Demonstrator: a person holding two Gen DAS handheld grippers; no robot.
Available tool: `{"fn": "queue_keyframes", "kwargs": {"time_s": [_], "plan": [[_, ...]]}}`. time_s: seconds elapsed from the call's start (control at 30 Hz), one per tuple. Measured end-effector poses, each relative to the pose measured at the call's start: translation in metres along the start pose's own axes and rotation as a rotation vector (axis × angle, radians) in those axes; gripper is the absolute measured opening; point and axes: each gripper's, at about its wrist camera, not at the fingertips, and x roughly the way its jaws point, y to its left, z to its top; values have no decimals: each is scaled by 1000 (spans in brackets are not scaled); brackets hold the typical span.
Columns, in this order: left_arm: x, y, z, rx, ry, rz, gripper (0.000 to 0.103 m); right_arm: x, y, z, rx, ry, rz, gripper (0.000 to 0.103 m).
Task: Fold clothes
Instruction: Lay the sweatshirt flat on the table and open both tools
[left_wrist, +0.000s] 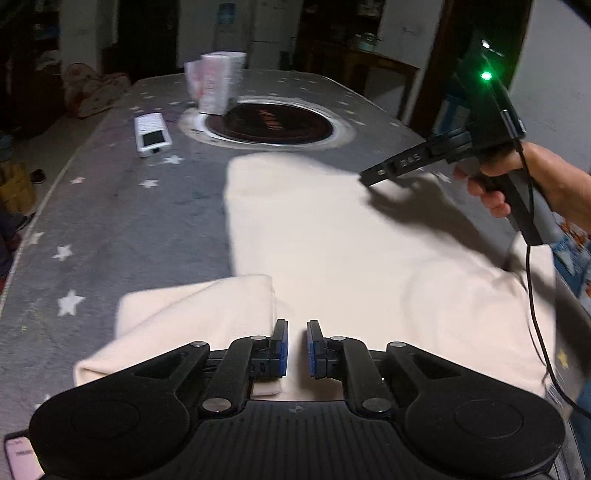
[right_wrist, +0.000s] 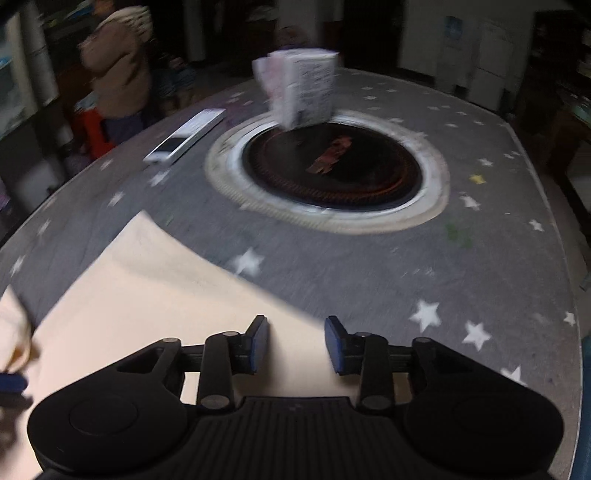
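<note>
A cream garment (left_wrist: 332, 236) lies spread on the grey star-patterned tablecloth (left_wrist: 122, 229), with one part folded over at the near left. My left gripper (left_wrist: 297, 349) hovers over its near edge, jaws slightly apart and holding nothing. The right gripper (left_wrist: 369, 177) is seen from the side above the garment's far right part, held in a hand. In the right wrist view my right gripper (right_wrist: 296, 345) is open and empty above the garment's edge (right_wrist: 147, 295).
A round black hotplate (left_wrist: 269, 123) with a pale rim is set in the table's middle. A white paper pack (left_wrist: 216, 79) stands behind it. A white remote (left_wrist: 152, 133) lies at the far left. A person (right_wrist: 118, 62) stands beyond the table.
</note>
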Motion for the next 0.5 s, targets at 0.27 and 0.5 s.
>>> {"fn": "queue_keyframes", "kwargs": {"time_s": [0.27,0.5], "plan": [[-4,26,15,-60,-59,110,12,-11,27,12,-87,-37,106,35],[-9,56,19,-122,-85,269,14,11,60,4,-170,20,132,42]]}}
